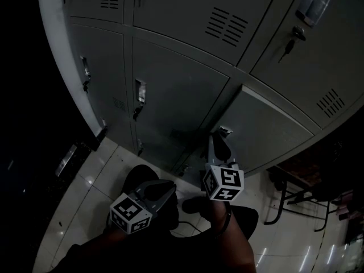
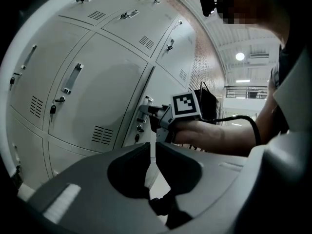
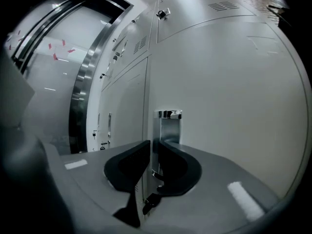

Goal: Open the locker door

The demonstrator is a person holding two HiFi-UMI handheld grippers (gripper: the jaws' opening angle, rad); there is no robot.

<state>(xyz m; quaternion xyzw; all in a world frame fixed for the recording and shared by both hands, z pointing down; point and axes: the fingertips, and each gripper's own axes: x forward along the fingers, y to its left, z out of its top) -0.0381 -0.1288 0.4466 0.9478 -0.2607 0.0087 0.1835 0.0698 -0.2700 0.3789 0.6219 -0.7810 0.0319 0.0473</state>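
Now your right gripper (image 3: 155,144) is pinched on the chrome handle (image 3: 168,126) of the locker door (image 1: 273,124), at 3 o'clock. It is likely stiff, slippery metal, so hold the handle's lip. Your left gripper (image 2: 152,150) is closed and empty.

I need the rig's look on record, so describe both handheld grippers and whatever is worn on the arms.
Both the left gripper and right gripper have grey moulded bodies, dark curved fingers and a cube of black-and-white square markers. A black cable loops from the right one across the forearm, which shows no sleeve.
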